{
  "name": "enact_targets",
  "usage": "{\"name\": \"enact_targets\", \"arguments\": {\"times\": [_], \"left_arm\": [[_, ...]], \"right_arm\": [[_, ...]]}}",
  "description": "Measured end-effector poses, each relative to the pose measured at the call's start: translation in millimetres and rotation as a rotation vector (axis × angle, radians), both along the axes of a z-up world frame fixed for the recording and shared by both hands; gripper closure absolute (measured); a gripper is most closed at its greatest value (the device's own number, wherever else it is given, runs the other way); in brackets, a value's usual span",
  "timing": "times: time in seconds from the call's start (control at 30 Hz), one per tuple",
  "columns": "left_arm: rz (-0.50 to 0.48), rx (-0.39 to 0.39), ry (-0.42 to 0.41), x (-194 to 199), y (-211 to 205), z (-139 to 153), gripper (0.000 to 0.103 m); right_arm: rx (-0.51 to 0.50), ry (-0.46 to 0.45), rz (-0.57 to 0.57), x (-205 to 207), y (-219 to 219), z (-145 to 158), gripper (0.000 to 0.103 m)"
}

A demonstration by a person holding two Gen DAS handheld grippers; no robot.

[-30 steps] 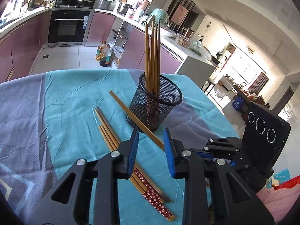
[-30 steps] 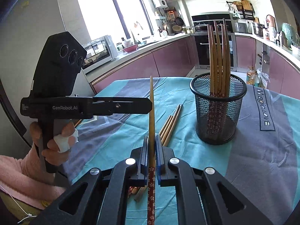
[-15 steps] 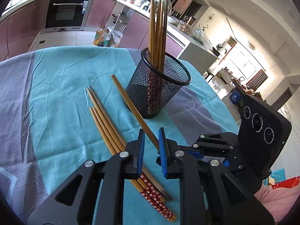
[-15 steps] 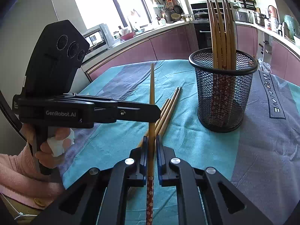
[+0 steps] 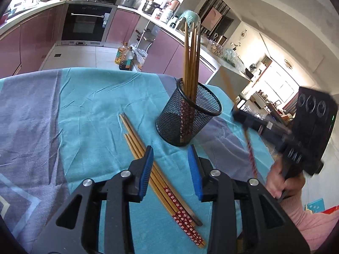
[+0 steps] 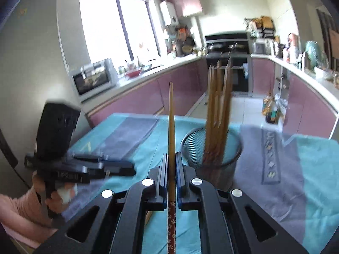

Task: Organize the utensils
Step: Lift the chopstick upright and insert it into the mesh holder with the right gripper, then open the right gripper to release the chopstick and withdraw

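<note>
Right gripper [image 6: 172, 169]: a single chopstick [image 6: 171, 127] is being clamped between its blue pads, tip pointing forward and up, red flowered end trailing toward the camera. It is being held in the air beside the mesh holder [image 5: 188, 118].

Left gripper [image 5: 170, 167]: the jaws are being kept spread wide with nothing between them, above the loose chopsticks [image 5: 156, 173].

Mesh holder: it is being stood upright on the teal and grey tablecloth [image 5: 89, 114], with several chopsticks [image 5: 191, 59] being carried upright inside.

Loose chopsticks: a bundle is being left lying flat on the cloth, just beside the holder.
</note>
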State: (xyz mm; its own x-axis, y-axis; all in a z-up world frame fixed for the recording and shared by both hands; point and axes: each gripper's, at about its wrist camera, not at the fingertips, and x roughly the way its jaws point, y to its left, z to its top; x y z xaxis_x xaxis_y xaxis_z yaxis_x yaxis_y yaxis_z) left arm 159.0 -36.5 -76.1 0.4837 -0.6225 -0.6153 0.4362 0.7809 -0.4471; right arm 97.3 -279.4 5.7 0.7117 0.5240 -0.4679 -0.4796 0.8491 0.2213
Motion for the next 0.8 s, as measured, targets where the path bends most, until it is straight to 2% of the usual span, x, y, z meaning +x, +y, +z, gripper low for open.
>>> {"name": "enact_targets", "arguments": {"times": [0.1, 0.33, 0.43, 0.53, 0.67, 0.77, 0.8], "left_arm": [[-0.001, 0.011, 0.010, -0.6, -1.4, -3.6, 0.070], [0.000, 0.034, 0.037, -4.3, -1.8, -15.3, 0.069], [0.005, 0.031, 0.053, -3.3, -0.2, -19.6, 0.069], [0.008, 0.031, 0.065, -2.9, 1.7, -23.3, 0.067], [0.006, 0.035, 0.067, -4.3, 4.8, -26.5, 0.067], [0.008, 0.037, 0.068, -2.9, 6.4, -27.6, 0.066], [0.005, 0.035, 0.069, -2.5, 6.8, -28.2, 0.066]], "right_arm": [[0.063, -0.038, -0.026, 13.8, -11.5, 17.5, 0.097], [0.109, -0.114, -0.081, 46.8, -23.6, 35.7, 0.095], [0.131, -0.129, -0.133, 62.4, -28.5, 34.8, 0.101], [0.143, -0.075, -0.128, 72.5, -25.2, 26.0, 0.102], [0.099, 0.007, -0.079, 68.6, -22.0, 7.1, 0.101], [0.068, 0.045, -0.031, 51.5, -20.1, -2.1, 0.097], [0.060, 0.066, -0.006, 45.8, -19.5, -5.3, 0.092]]}}
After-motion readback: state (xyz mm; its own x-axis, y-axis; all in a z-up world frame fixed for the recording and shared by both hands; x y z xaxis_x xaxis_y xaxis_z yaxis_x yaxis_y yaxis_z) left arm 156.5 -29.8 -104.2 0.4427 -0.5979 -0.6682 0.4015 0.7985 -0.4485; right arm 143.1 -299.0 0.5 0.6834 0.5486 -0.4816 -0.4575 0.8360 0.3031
